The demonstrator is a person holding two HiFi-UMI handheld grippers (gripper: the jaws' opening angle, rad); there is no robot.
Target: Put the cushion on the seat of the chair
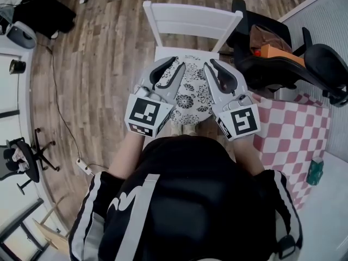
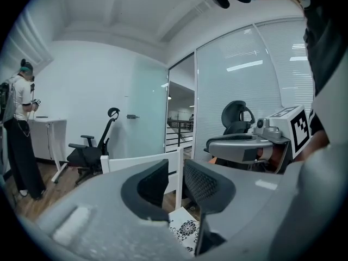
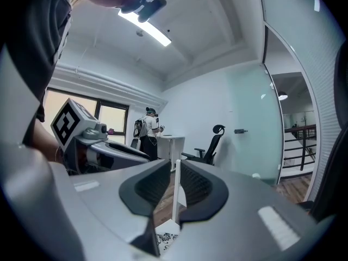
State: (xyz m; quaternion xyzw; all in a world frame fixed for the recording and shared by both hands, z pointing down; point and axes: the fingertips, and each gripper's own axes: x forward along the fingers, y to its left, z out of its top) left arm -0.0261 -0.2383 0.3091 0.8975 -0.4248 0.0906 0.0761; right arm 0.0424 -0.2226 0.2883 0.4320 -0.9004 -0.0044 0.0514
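A round cushion [image 1: 193,94], white with black flower print, lies on the seat of the white wooden chair [image 1: 190,18]. My left gripper [image 1: 178,63] hangs above the cushion's left half, and my right gripper [image 1: 210,62] above its right half. In the left gripper view the left gripper [image 2: 175,186] shows a narrow gap with nothing in it; the chair back [image 2: 138,162] shows beyond and the cushion [image 2: 185,232] below. The right gripper [image 3: 175,188] has a slim gap too, holding nothing, with a chair post [image 3: 176,200] seen through it and the cushion [image 3: 166,238] underneath.
A black office chair [image 1: 283,64] holding an orange item stands right of the white chair. A pink checked tablecloth [image 1: 288,129] covers a table at the right. Cables run over the wood floor [image 1: 81,91]. A person [image 2: 19,129] stands far off by a desk.
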